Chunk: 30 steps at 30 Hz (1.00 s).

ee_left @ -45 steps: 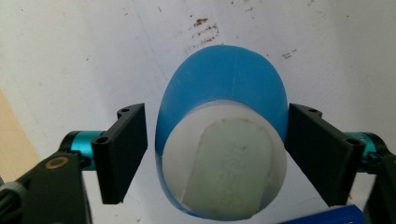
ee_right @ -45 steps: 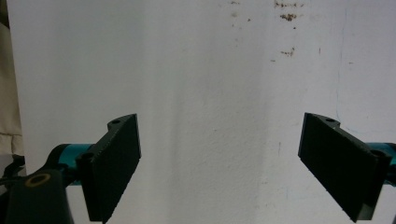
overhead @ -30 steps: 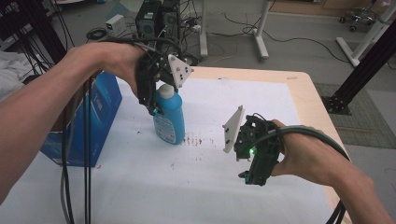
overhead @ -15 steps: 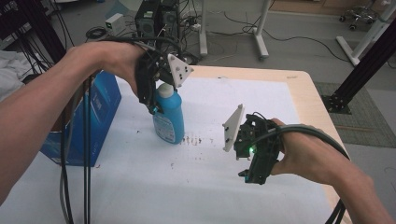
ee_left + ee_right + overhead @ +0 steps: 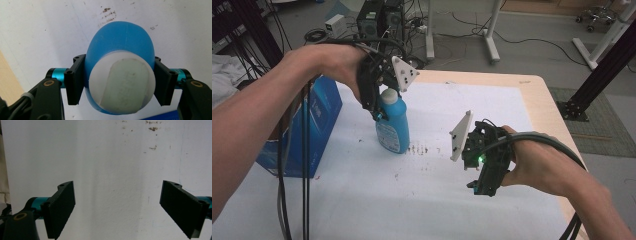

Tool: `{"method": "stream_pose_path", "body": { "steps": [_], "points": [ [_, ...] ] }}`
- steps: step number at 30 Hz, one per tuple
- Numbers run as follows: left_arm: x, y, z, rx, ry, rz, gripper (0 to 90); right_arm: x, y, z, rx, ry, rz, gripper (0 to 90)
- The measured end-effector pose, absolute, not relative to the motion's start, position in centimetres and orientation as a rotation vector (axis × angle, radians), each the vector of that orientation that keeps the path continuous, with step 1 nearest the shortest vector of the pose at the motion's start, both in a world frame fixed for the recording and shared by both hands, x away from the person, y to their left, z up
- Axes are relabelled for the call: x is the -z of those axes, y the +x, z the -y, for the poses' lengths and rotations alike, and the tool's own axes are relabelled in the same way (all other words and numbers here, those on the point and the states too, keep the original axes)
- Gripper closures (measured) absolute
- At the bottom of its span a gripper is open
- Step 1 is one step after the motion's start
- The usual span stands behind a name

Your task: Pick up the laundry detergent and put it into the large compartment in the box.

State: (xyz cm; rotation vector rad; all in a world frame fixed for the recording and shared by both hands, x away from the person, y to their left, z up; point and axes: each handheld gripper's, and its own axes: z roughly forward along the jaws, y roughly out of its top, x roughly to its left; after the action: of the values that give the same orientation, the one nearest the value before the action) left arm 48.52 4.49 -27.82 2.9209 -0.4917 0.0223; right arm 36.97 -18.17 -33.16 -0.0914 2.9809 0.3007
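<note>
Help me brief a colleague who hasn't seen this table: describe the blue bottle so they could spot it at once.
Start at the white sheet covering the wooden table, then look toward its left side, just right of the big blue box. There a blue bottle stands upright, the left claw shut around its shoulders. Its white cap and pale printed label set it apart from the box.
</note>
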Motion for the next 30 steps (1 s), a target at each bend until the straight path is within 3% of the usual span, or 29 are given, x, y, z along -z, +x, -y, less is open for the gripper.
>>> {"method": "stream_pose_path", "body": {
  "steps": [14, 30],
  "points": [
    [25.8, 48.0, -4.0, 0.024, 2.924, 0.257, 37.3, 33.0, 36.7, 18.1, -0.305, -0.1, -2.972, 12.2],
    [16.0, 46.6, -5.2, -0.019, 3.001, -0.221, 37.6, 32.6, 36.8, 18.3, -0.32, -0.128, -2.963, 12.2]
  ]
}}
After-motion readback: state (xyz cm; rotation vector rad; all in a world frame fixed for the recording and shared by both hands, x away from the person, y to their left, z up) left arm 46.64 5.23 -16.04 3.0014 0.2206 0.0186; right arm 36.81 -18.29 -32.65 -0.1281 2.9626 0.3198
